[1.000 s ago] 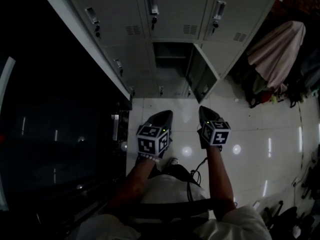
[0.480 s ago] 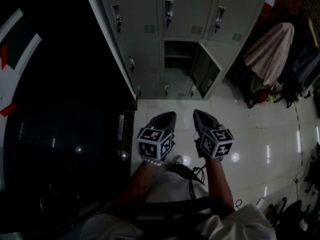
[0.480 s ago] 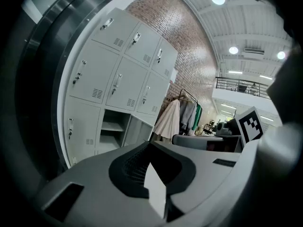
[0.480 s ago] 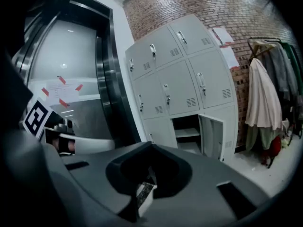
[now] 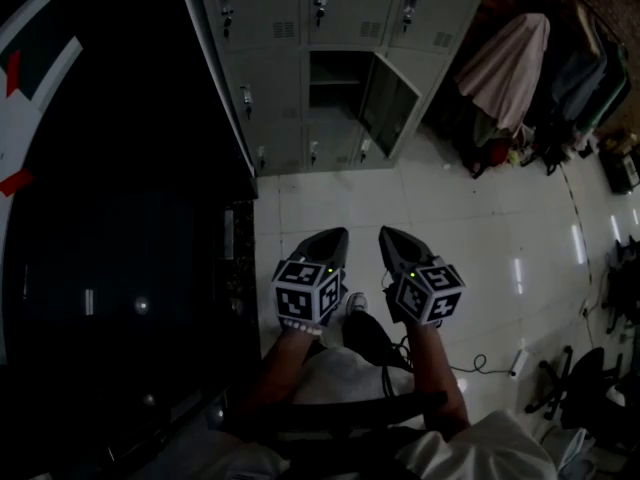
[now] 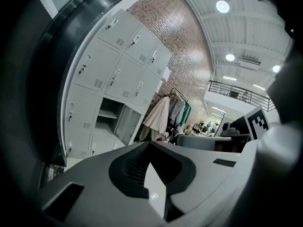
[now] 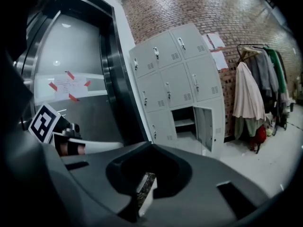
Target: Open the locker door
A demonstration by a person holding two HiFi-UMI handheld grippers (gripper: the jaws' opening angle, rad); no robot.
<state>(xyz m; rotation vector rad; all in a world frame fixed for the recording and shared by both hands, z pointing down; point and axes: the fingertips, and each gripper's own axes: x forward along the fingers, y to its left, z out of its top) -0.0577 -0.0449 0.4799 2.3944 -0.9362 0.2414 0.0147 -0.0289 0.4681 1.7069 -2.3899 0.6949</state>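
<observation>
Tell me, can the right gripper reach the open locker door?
Probably not: the right gripper hangs near the person's body, with a stretch of floor between it and the locker door.

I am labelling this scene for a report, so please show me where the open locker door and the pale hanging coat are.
open locker door [image 5: 388, 106]: head view, middle of the swung-out door panel.
pale hanging coat [image 5: 505, 60]: head view, middle of its cloth.

The glossy white tiled floor [image 5: 450, 228] carries grey lockers [image 5: 270, 78] far off and a clothes rack [image 5: 510, 68] far right.
</observation>
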